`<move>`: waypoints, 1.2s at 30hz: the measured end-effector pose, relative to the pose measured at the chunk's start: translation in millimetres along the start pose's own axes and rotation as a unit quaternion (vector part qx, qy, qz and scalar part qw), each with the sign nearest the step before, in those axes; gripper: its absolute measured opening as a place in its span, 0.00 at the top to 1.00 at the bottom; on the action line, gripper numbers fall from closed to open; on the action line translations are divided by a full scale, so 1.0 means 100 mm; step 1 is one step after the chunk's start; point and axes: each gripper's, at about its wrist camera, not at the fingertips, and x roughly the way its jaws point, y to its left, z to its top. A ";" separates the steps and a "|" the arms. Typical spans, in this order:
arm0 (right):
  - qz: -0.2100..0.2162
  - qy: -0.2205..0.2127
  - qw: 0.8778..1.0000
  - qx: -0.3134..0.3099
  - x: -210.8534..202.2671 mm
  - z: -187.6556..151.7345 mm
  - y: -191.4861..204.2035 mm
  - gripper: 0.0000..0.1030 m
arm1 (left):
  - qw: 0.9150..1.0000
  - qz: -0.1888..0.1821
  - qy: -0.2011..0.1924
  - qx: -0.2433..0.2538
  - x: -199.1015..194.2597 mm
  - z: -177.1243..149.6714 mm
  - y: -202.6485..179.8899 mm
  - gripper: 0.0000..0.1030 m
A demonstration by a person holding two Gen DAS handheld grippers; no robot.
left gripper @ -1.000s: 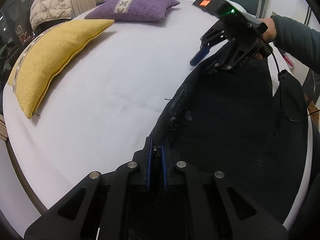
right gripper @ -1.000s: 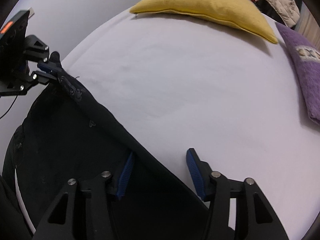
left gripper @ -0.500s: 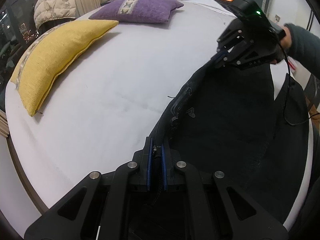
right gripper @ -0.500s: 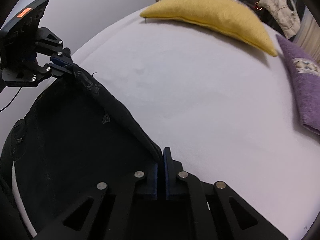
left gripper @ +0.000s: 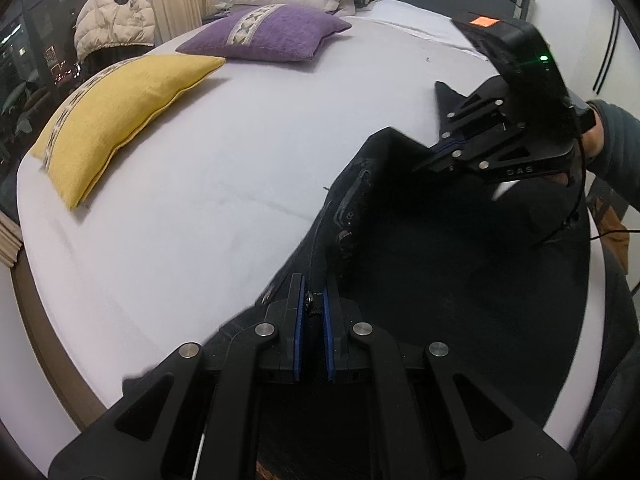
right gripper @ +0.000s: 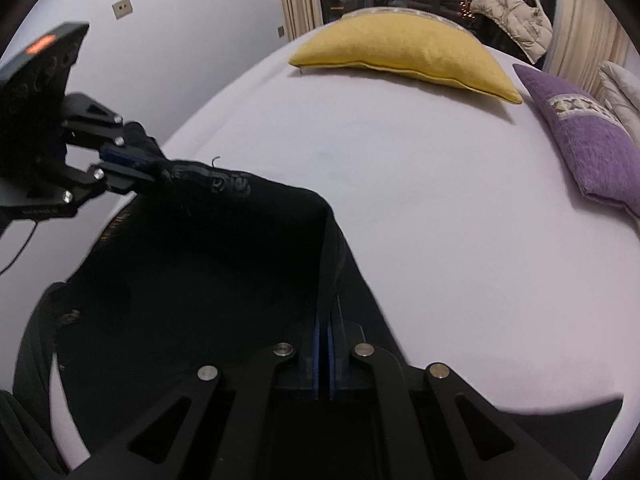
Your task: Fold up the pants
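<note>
Left gripper [left gripper: 312, 312] and right gripper [right gripper: 325, 340], both clamped on the pants [left gripper: 460, 260], hold the edge up off the bed [left gripper: 240, 160].

Each of the 2 grippers has its blue pads closed tight on the same long edge of the dark pants, one near each end, so that edge hangs raised between them while the rest of the cloth lies spread on the near side of the white bed. No finished fold shows yet; judging by this, the first fold is only being started, and carrying the lifted edge across, laying it down and any further folds remain. A yellow pillow [right gripper: 404, 56] and purple pillow [left gripper: 264, 32] lie well apart from the cloth.
</note>
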 end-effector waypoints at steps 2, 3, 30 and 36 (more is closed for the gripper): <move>-0.011 -0.009 1.000 -0.001 -0.10 -0.11 0.13 0.97 | 1.000 0.002 -0.002 0.000 -0.10 -0.14 -0.09 0.93; -0.014 -0.012 1.000 -0.001 -0.16 -0.16 0.17 0.97 | 1.000 0.001 -0.004 0.000 -0.14 -0.20 -0.14 0.93; -0.162 0.011 0.975 -0.148 -0.50 -1.91 1.90 0.97 | 0.991 -0.001 0.038 0.132 -0.40 -1.90 -1.60 0.93; -0.188 0.024 0.965 -0.184 -0.44 -2.11 2.10 0.97 | 0.988 0.005 0.047 0.150 -0.31 -2.03 -1.70 0.93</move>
